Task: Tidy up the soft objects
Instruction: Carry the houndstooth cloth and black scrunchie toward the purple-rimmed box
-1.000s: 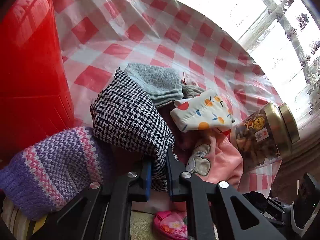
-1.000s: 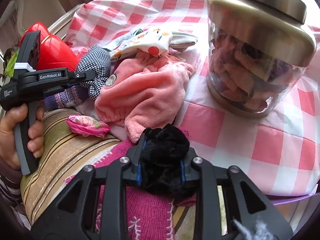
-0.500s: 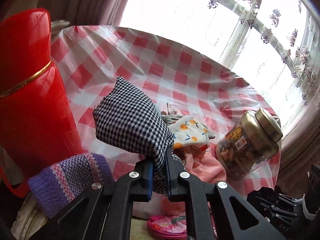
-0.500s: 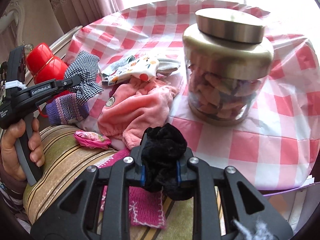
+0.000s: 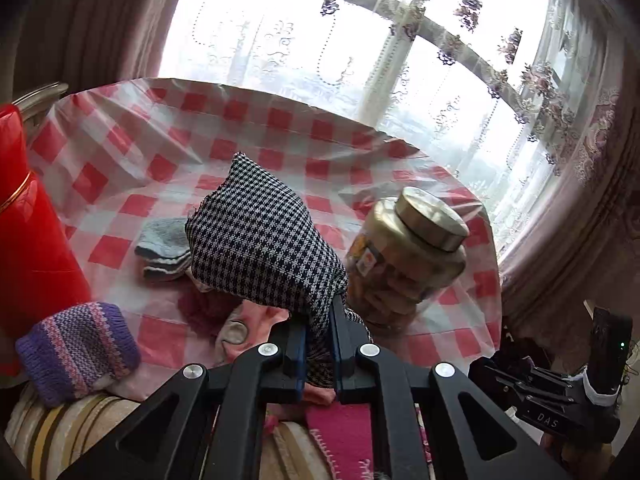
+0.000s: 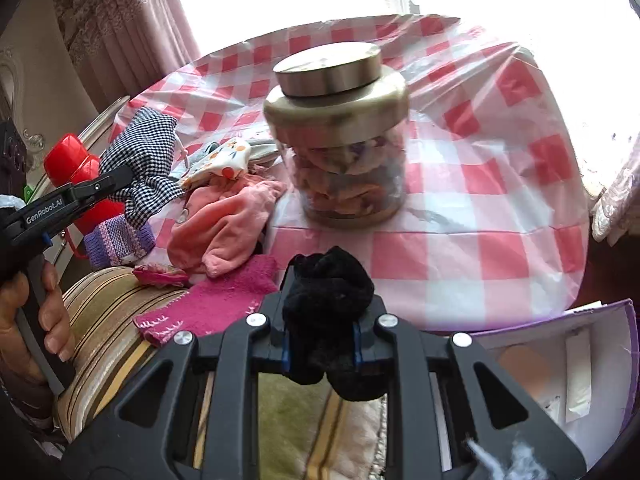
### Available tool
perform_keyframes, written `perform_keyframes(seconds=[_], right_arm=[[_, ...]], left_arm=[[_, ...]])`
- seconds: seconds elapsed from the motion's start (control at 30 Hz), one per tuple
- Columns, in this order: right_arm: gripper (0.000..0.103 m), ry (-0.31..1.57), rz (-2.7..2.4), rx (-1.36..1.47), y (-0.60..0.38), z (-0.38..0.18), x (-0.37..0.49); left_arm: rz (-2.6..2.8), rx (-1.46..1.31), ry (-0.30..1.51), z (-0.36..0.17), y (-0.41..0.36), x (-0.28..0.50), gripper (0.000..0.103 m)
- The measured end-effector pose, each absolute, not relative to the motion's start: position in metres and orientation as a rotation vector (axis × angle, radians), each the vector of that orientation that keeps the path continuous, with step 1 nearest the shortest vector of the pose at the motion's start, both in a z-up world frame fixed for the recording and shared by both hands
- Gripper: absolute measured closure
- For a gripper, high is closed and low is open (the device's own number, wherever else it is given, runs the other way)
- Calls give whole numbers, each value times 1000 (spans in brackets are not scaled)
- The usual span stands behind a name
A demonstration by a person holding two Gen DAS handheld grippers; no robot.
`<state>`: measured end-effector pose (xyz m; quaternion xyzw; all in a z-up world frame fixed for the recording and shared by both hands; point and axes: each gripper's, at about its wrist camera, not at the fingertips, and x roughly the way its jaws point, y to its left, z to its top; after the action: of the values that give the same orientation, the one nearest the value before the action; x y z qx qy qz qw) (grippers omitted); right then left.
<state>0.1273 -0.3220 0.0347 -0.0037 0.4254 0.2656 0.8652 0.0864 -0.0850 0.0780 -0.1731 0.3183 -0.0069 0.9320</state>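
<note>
**Two cloths held up over the checked table**

While both hands hold their tools above the near edge of the table, each gripper has a piece of fabric pinched tight. The left gripper [image 5: 318, 338] has its jaws pressed together on a black-and-white houndstooth cloth [image 5: 260, 236], which stands up from the pads and hangs clear of the red-checked tablecloth [image 5: 248, 120]. The right gripper [image 6: 322, 344] has its jaws clamped on a bunched black cloth [image 6: 326, 300], which bulges out above and below the pads.

On the table below lies the rest of the pile: a pink fleece garment [image 6: 224, 220] near the edge, a white cloth with orange fruit print [image 6: 224, 160] just behind it, and a folded grey sock [image 5: 164, 248] farther in. A purple knitted piece [image 5: 76, 352] sits at the table's edge beside a red flask [image 5: 28, 240]. A glass jar with a metal lid [image 6: 340, 140] stands just beside the pink garment. A bright pink knitted cloth [image 6: 224, 300] lies on a striped cushion [image 6: 108, 312] in front of the table. A hand [image 6: 24, 320] grips the left tool's handle.
</note>
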Motion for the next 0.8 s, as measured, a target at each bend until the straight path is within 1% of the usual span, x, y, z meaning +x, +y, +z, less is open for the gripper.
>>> perform_keyframes(seconds=[0.3,0.8], right_arm=[[78,875,402,53,-403,42,117],[78,873,234,115,-483,39,100]], left_arm=[[-220,-302,662,88,-159,82,93],[-554,-294,811,75,-262,74,93]])
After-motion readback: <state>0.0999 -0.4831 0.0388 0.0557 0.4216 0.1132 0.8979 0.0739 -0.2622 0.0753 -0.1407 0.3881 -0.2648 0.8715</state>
